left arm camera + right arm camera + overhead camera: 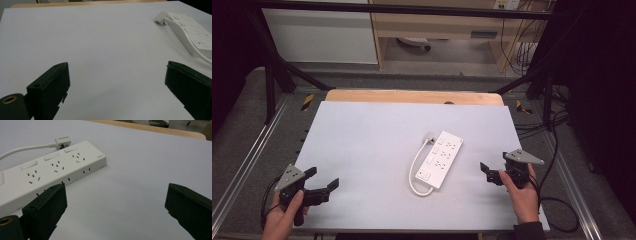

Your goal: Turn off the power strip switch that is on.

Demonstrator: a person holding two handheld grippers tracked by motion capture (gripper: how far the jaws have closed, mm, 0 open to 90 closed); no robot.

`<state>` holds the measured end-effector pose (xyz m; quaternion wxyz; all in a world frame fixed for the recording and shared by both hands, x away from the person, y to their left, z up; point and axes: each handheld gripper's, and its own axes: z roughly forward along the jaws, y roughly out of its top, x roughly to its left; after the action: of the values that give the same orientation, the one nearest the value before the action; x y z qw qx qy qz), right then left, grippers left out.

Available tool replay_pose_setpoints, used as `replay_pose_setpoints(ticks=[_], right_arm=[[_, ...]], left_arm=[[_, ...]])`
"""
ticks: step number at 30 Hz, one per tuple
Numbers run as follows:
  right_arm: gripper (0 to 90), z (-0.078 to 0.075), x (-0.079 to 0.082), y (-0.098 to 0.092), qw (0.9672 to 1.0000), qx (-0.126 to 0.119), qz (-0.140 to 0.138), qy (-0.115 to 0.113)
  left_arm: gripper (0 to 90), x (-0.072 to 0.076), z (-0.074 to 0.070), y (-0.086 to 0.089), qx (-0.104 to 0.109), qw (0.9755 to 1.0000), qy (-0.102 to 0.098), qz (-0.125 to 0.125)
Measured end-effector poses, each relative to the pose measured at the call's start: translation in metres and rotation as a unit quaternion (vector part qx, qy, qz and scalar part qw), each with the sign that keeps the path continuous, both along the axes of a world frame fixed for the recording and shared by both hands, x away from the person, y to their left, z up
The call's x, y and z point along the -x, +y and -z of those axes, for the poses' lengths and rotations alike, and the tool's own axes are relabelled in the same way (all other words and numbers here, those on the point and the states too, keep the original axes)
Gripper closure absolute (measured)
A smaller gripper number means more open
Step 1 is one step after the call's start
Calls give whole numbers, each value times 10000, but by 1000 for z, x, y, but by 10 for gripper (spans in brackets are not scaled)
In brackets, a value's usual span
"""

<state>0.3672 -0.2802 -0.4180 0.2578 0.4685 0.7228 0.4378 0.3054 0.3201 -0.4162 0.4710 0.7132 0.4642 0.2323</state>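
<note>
A white power strip (441, 158) with several sockets lies flat on the white table (362, 145), right of centre. Its white cable (413, 170) loops along its left side, and the plug (429, 140) rests by its far end. A hand holds my left gripper (322, 178) open over the table's near left corner, with nothing between the jaws. In the left gripper view (117, 66) the power strip (191, 33) lies ahead to the right. Held just right of the strip, my right gripper (495, 167) is open and empty. In the right gripper view (115, 187) the strip (47, 172) and plug (62, 141) sit left of the jaws.
A wooden strip (412, 96) runs along the table's far edge. Black frame posts (272, 75) stand at the far corners, and metal rails flank the table. Black cables (557, 200) trail on the floor to the right. A wooden cabinet (437, 30) stands beyond the table.
</note>
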Motion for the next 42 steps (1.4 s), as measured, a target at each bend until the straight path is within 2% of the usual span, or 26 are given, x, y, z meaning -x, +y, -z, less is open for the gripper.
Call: replay_pose_setpoints(ticks=[7,11,15,18,21,27,37,42], right_arm=[[43,-11,2,9,9999,-134,-31,-68],[78,-16,1,17,9999,-8,-155,-13],[65,-20,-1,27,9995,-39,-322,8],[56,-23,-1,33,9994,-60,-349,21],[49,-28,1,39,9991,-177,-385,-8],[70,-40,-1,53,9984,-144,-529,-142],[53,-43,-5,67,9967,-54,-792,-181],[74,-45,-8,71,9964,-34,-811,-244]], left_arm=[[57,0,0,1,15,10000,-5,-6],[57,0,0,1,21,10000,1,-4],[57,0,0,1,-14,10000,36,-9],[57,1,0,1,-17,10000,20,36],[57,0,1,1,-21,10000,21,26],[57,0,1,1,-26,10000,27,19],[57,0,1,1,6,10000,47,48],[58,0,1,0,4,10000,50,46]])
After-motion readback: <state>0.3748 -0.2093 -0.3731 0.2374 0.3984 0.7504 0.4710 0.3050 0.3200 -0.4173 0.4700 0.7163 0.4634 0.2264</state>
